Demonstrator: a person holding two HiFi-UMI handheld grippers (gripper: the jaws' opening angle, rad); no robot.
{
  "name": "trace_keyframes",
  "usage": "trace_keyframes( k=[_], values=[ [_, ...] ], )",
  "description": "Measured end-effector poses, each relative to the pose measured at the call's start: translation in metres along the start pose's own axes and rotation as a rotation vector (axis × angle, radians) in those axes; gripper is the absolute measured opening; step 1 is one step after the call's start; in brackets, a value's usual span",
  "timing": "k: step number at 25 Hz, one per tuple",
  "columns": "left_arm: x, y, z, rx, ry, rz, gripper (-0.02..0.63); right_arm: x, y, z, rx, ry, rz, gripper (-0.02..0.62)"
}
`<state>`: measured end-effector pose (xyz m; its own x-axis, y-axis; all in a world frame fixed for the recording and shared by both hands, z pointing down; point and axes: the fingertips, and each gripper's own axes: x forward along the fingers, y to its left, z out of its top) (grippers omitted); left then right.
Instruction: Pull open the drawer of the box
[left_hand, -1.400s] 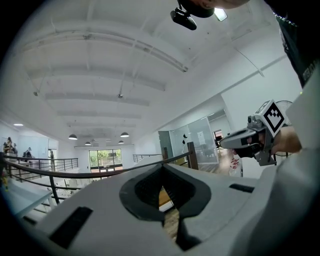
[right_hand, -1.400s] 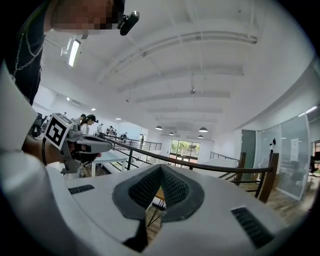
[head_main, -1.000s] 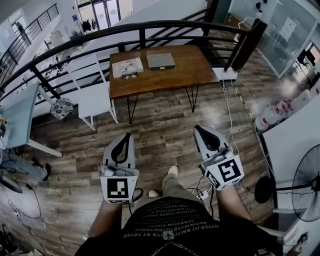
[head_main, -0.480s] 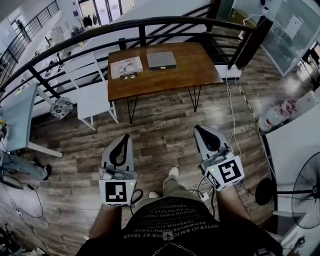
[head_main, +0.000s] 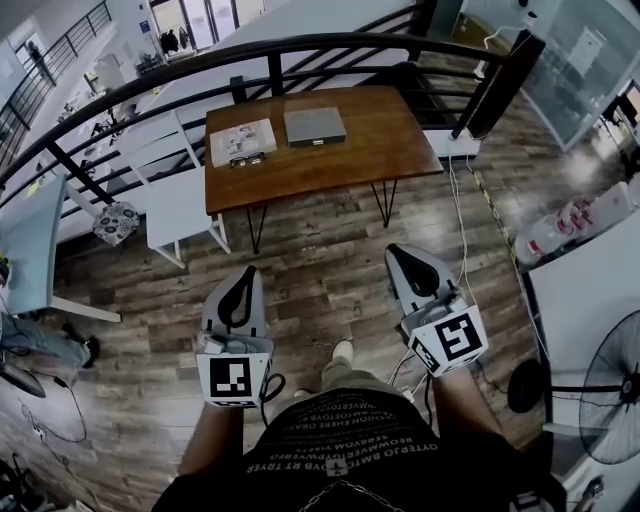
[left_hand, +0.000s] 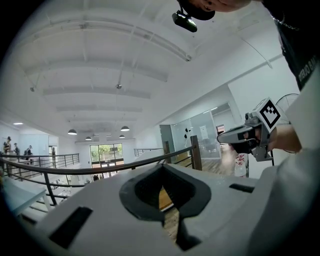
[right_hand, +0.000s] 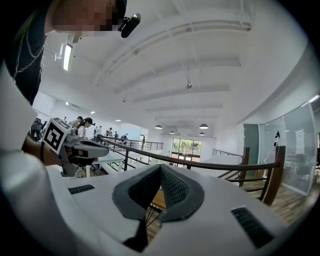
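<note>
Across the wood floor (head_main: 330, 250), well ahead of both grippers: wooden table (head_main: 330, 160) against the black railing (head_main: 300, 48). Flat grey box (head_main: 314, 127) lies on the table's far half, long axis along the table's length; can't tell which side the drawer faces. Left gripper (head_main: 245, 272) and right gripper (head_main: 398, 252) are held low, well apart from the box, jaws closed together, nothing in either.

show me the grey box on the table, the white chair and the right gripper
grey box (head_main: 314, 126): head view, middle of its top face
white chair (head_main: 178, 203): head view, on the seat
right gripper (head_main: 398, 256): head view, the tip where its shut jaws meet
</note>
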<state>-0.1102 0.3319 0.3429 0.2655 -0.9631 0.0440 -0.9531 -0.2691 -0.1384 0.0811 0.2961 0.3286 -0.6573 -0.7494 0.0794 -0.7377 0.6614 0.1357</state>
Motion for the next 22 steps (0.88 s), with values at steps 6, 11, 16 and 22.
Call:
trace_keyframes(
  k=[6, 11, 16, 22],
  values=[
    [0.036, 0.001, 0.005, 0.003, -0.003, 0.009, 0.005, 0.020, -0.031, -0.001, -0.016, 0.000, 0.003, -0.005],
    [0.061, 0.001, 0.010, 0.007, 0.002, 0.022, 0.005, 0.035, -0.053, 0.000, -0.019, -0.010, 0.011, -0.005],
    [0.087, 0.000, 0.018, 0.011, -0.001, 0.026, 0.005, 0.047, -0.079, 0.007, -0.023, -0.027, 0.014, -0.005],
    [0.117, -0.011, 0.025, 0.022, -0.009, 0.031, 0.005, 0.055, -0.110, 0.005, -0.025, -0.038, 0.021, -0.005]
  ],
)
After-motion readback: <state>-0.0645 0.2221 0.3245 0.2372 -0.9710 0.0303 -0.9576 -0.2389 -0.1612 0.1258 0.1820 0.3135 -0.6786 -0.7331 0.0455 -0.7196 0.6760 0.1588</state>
